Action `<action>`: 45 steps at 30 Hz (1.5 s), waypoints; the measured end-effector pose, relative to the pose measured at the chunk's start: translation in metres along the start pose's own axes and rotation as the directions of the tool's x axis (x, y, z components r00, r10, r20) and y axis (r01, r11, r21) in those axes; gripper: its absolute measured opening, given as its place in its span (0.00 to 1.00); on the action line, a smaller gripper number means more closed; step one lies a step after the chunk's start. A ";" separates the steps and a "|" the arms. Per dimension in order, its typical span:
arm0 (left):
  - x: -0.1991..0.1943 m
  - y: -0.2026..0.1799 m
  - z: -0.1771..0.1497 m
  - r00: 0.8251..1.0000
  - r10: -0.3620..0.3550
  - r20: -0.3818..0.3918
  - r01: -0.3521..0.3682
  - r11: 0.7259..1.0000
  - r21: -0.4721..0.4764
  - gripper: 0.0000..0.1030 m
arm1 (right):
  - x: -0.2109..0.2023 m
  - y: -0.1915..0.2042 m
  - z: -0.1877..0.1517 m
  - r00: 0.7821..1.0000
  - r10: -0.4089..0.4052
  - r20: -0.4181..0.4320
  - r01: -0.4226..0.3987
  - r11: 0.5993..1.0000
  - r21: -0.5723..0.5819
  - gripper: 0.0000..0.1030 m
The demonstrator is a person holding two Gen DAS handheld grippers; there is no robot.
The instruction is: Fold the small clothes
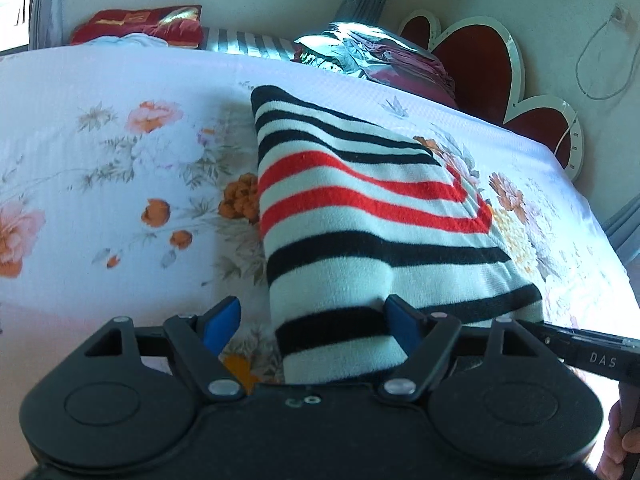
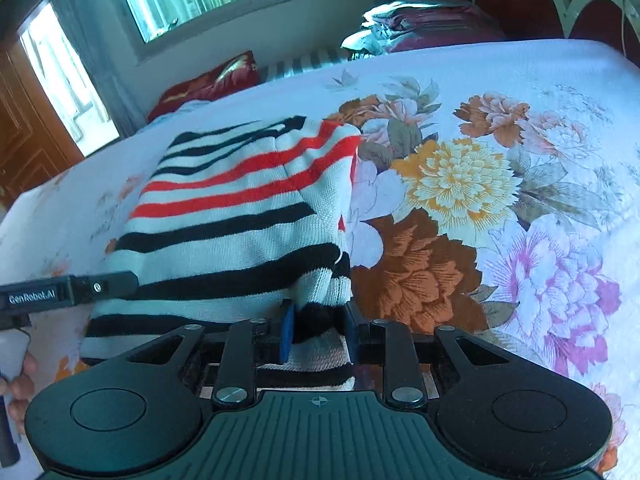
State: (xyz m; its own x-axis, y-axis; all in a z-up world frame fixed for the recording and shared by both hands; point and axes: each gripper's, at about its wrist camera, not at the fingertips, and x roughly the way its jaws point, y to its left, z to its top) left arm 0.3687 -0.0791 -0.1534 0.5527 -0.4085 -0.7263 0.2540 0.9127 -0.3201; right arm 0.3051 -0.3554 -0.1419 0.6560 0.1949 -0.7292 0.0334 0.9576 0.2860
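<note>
White lettering reads "GenRobot.AI" on the black body of the left gripper [image 2: 68, 292] where it pokes into the right wrist view, and the letters "DAS" show on the right gripper [image 1: 592, 354] where it crosses the lower right corner of the left wrist view (the rest of that word is cut off by the edge). The striped sweater [image 1: 372, 216], knitted in white with black bands and a few red ones, lies on the floral bedsheet [image 1: 100, 184] with its near hem lifted toward both tools. From the left wrist, the left gripper [image 1: 314, 320] stands wide open: its blue fingertips [image 1: 222, 318] are spread far apart, the hem fills the right-hand part of the gap and lies against the right pad, and the left pad is clear of the cloth, over the bare sheet. From the right wrist, the right gripper [image 2: 318, 330] is drawn in much narrower, and a bunched corner of the sweater's [image 2: 240, 216] dark hem sits squeezed between its two blue pads [image 2: 287, 332]. The two tools are at the same near edge, left one beside the sweater's left side. Farther up the bed a red cushion [image 1: 160, 24] and a heap of dark red bedding [image 1: 384, 56] rest near the red heart-shaped headboard [image 1: 480, 60].
</note>
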 end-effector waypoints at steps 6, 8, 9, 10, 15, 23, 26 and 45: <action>-0.008 -0.001 -0.007 0.999 -0.043 0.011 0.043 0.998 0.049 0.53 | -0.008 -0.009 -0.002 0.996 0.088 -0.012 -0.087 0.993 0.080 0.22; -0.007 -0.002 -0.010 0.999 -0.045 0.010 0.044 0.996 0.075 0.52 | -0.003 -0.015 -0.006 0.997 0.066 -0.036 -0.063 0.995 0.077 0.19; -0.005 -0.001 -0.012 0.999 -0.047 0.005 0.046 0.996 0.081 0.52 | 0.001 -0.017 -0.008 0.998 0.045 -0.051 -0.042 0.997 0.058 0.19; -0.004 0.000 -0.013 0.999 -0.046 -0.001 0.045 0.996 0.080 0.52 | 0.004 -0.020 -0.010 0.997 0.050 -0.061 -0.047 0.997 0.060 0.19; -0.005 -0.006 -0.010 1.000 -0.006 -0.002 0.006 0.995 0.095 0.64 | -0.001 -0.013 -0.007 0.996 0.036 -0.076 -0.035 0.999 0.014 0.22; -0.013 -0.008 -0.002 0.999 0.045 0.019 -0.046 0.995 0.091 0.77 | -0.014 -0.011 0.017 1.000 0.029 -0.003 -0.029 0.999 0.013 0.66; -0.015 -0.010 0.007 0.999 0.042 0.034 -0.045 0.996 0.081 0.78 | -0.009 -0.013 0.027 1.000 0.030 0.002 -0.030 0.999 0.026 0.66; 0.039 0.001 0.046 0.999 -0.030 -0.019 0.029 0.997 -0.067 0.84 | 0.058 -0.024 0.074 0.992 0.123 -0.037 -0.119 0.990 0.080 0.76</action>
State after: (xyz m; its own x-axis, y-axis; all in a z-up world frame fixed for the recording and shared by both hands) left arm 0.4273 -0.0949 -0.1536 0.5299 -0.4356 -0.7277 0.2160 0.8990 -0.3809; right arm 0.3985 -0.3829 -0.1454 0.6267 0.3187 -0.7111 0.0151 0.9074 0.4199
